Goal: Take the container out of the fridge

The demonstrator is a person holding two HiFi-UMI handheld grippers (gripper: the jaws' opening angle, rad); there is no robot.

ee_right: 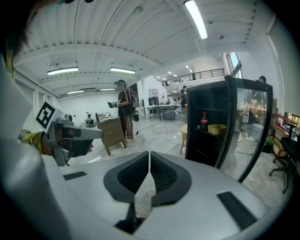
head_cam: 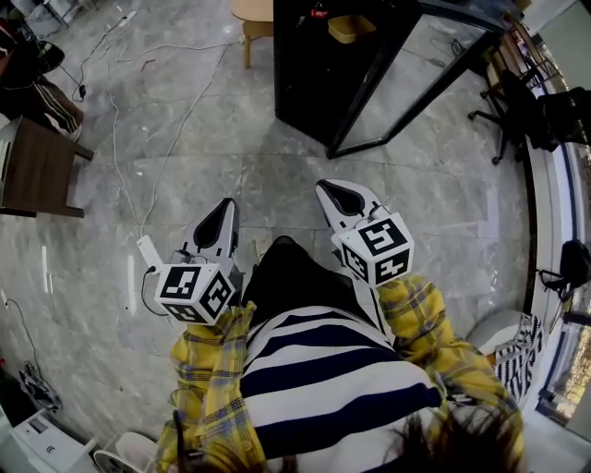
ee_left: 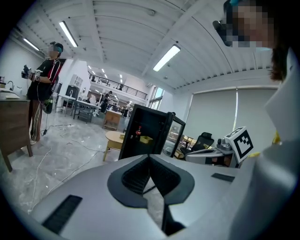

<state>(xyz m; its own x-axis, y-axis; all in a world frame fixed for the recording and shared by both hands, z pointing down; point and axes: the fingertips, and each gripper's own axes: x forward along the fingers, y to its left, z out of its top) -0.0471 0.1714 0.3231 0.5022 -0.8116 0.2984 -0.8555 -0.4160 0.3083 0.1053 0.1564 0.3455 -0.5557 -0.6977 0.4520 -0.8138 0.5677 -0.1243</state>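
Observation:
A black fridge stands ahead on the marble floor, its glass door swung open to the right. On a shelf inside sits a yellow container, which also shows as the yellow container beside a cola bottle and as the small yellow container. My left gripper and right gripper are held side by side in front of the person's body, well short of the fridge. Both have their jaws shut with nothing between them, as the left gripper and right gripper show.
A dark wooden table stands at the left, with cables trailing over the floor. A round wooden stool is left of the fridge. An office chair sits at the right. Another person stands farther off.

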